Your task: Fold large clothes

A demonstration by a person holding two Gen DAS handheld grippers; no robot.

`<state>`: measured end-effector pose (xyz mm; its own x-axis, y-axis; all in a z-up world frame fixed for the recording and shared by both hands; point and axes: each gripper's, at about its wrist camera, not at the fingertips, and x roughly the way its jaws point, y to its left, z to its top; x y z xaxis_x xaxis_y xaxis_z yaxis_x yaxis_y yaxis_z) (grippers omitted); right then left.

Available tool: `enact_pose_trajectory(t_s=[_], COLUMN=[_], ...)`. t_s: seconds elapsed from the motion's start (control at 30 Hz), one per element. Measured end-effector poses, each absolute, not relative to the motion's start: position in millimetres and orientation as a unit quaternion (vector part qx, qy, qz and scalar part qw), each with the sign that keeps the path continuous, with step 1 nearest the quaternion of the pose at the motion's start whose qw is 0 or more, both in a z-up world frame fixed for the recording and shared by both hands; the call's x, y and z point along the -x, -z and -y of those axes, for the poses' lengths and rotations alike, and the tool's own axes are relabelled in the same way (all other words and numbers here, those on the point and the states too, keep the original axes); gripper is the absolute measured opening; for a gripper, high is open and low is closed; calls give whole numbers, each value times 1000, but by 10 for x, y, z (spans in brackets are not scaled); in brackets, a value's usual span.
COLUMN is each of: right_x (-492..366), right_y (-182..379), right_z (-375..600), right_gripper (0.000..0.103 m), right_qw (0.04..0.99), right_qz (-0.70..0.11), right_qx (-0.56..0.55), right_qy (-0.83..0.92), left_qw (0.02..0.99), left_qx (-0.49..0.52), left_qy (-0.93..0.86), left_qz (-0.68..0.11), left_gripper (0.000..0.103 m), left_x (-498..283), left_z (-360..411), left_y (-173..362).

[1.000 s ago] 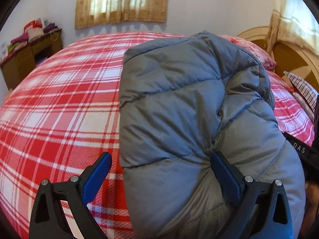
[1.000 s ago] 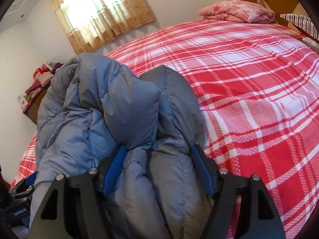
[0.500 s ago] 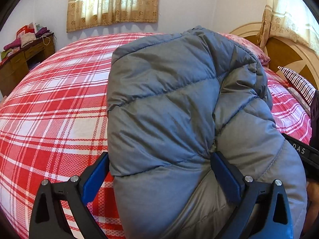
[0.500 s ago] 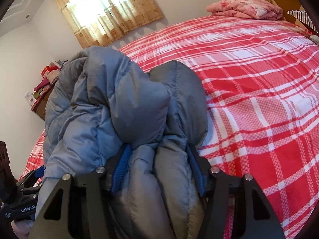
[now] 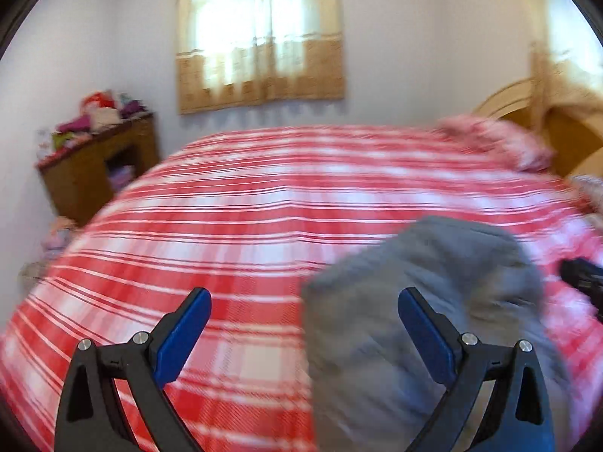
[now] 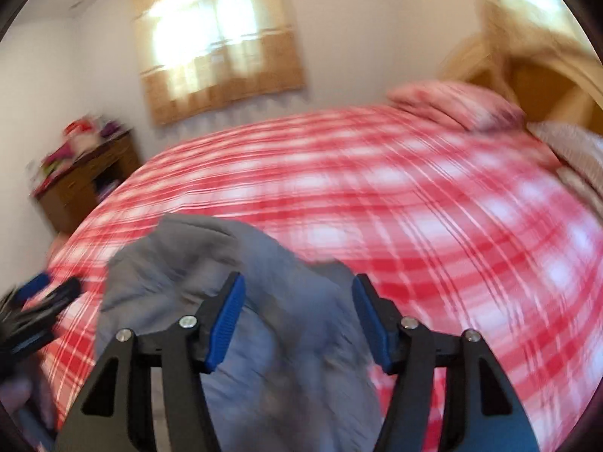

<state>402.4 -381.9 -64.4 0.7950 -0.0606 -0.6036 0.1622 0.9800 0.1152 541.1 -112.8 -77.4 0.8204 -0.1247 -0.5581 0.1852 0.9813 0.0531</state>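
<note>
A grey puffer jacket (image 5: pixel 426 301) lies bunched on the red plaid bed (image 5: pixel 264 196), low and right in the left wrist view. My left gripper (image 5: pixel 303 333) is open; its right finger rests against the jacket and its left finger is over bare bedspread. In the right wrist view the jacket (image 6: pixel 188 275) fills the lower left, and my right gripper (image 6: pixel 299 322) has its jaws partly closed with jacket fabric between them. Both views are motion-blurred.
A wooden dresser (image 5: pixel 98 165) piled with clothes stands at the left wall. A pink folded blanket (image 6: pixel 456 107) and a striped pillow (image 6: pixel 576 158) lie by the wooden headboard (image 6: pixel 542 86) at the right. A curtained window (image 5: pixel 260 34) is behind.
Both grippers pulled back and tilted up, so the jacket looks smaller and lower. The left gripper let the jacket slip out from between its fingers. Views have become blurred.
</note>
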Motion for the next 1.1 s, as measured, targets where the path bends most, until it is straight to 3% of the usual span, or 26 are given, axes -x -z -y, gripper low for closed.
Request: enact_pose_trajectory(t_s=[0.03,0.07,0.2,0.37,0.5,0.7,1.1], right_x=[-4127,-4244,-4489,-4326,-4279,-4253,-4291], right_y=[694,753,1122,1395,1469,1538,1618], right_z=[3802,3806,3886,4116,4196,4199,4192], right_gripper=[33,31,28,22,21,20,20], right_qw=[940,936,918,909,909,906,905], right_qz=[-326,-335,-382,-394,-390,-394,-398], right_qx=[-93,-110,-80,-83,-85,-95,-90], right_qy=[40,16,78,111,121,121,122], left_qw=[950,946,936,946,939,929,923], left_qx=[-56,-58,-72,-177,-225,-177,-176], left_qy=[70,63,65,69,63,100,106], left_qz=[-298,-311,-338,-264,-250,-310,-325], left_gripper=[100,100,100,100,100,100,100], left_x=[-5549,-5700,-5920,-5650,-5619,-5809,-5806], left_z=[1142,1174,1363,1882,2163,2113,2150], left_y=[842,930,1182,1254,1356,1483,1620])
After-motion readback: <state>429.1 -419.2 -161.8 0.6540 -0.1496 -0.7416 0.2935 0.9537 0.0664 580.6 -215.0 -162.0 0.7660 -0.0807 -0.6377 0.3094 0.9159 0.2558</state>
